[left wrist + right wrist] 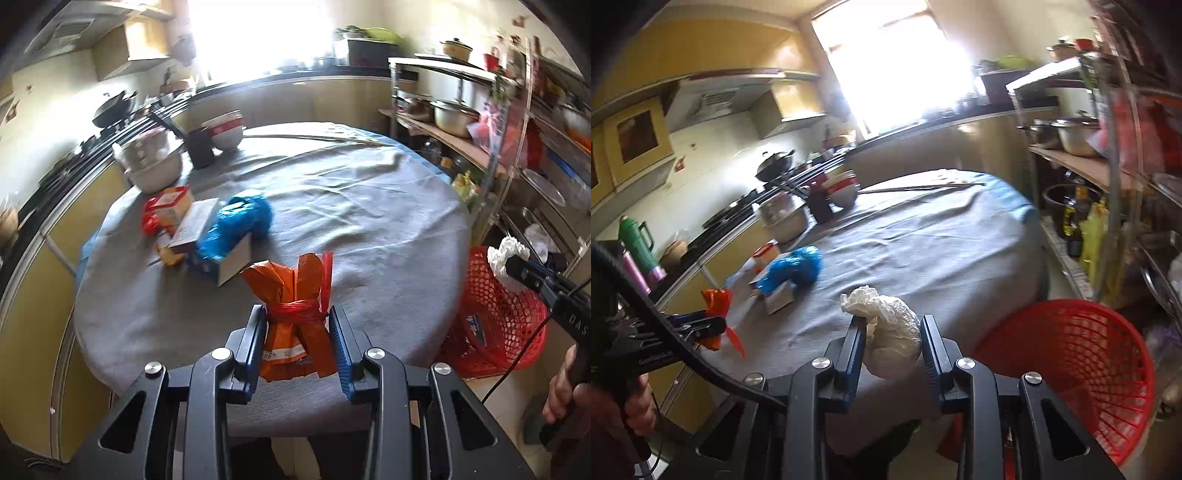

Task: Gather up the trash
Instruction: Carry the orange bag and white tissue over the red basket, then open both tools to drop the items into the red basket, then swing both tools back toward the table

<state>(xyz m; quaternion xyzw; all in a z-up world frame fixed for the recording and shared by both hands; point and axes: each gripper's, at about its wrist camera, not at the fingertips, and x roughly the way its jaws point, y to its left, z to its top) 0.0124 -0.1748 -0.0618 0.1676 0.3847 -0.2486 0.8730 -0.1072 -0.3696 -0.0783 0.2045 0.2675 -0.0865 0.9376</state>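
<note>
the orange wrapper bundle (295, 317), tied with a red strip, is clamped between the pads of the left gripper (297, 325) above the near edge of the grey-clothed table (369, 221). the right gripper (892, 332) is closed on a crumpled white plastic wad (894, 328), beside the table and just left of the red mesh basket (1082, 369). a blue bag (236, 221) and small boxes (192, 221) lie farther in on the table.

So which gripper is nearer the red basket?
Right. The right gripper, holding white plastic, is over the red basket's rim; the left gripper with the orange wrapper sits across the table.
</note>
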